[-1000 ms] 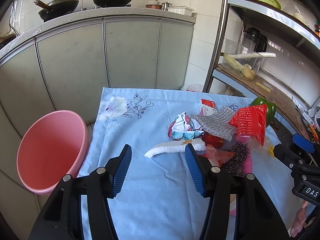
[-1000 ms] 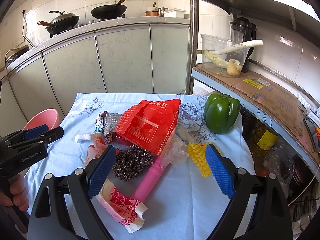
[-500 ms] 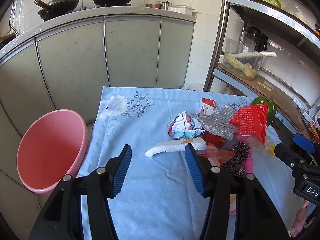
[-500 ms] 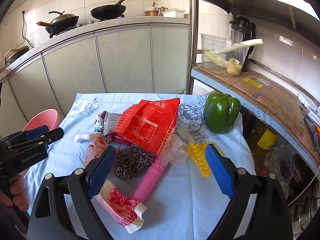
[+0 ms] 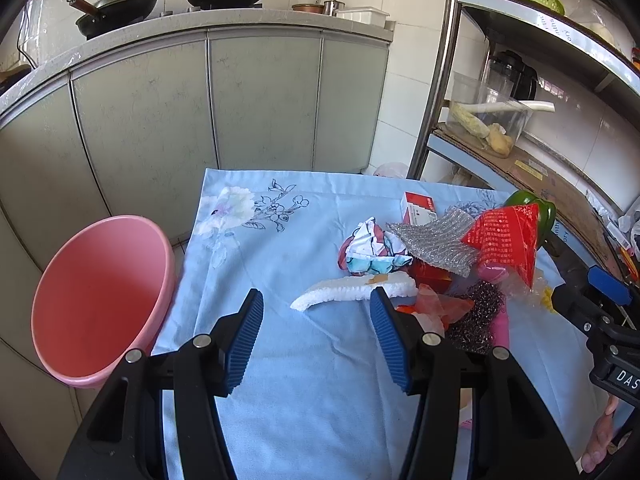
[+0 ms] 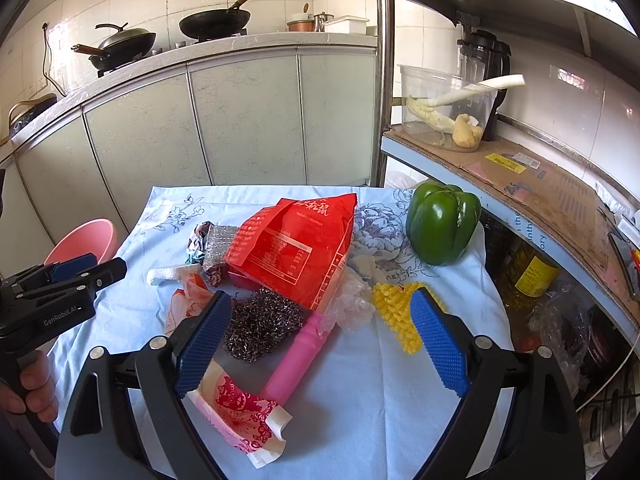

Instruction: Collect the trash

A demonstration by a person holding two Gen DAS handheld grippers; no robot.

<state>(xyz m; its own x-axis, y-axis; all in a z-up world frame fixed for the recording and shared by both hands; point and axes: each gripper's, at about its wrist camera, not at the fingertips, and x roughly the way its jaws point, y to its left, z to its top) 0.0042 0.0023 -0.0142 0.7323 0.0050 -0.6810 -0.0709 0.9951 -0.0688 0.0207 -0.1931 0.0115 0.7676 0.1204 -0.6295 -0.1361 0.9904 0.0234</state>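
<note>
The left tool [image 5: 316,320] hangs with its jaws apart and empty above the blue-clothed bench [image 5: 280,400]; a white foam strip [image 5: 352,290] lies just beyond its fingertips. The right tool [image 6: 320,336] is also spread and empty. Between its 2 fingers lie a steel scourer [image 6: 260,324] and pink tube [image 6: 296,352], the red bag [image 6: 296,248] behind them. The pink basin [image 5: 96,300] sits left of the bench.

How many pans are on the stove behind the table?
2: a lidded wok toward the counter's left, and an open black wok with a wooden handle to its right. A small copper pot sits further right.
</note>
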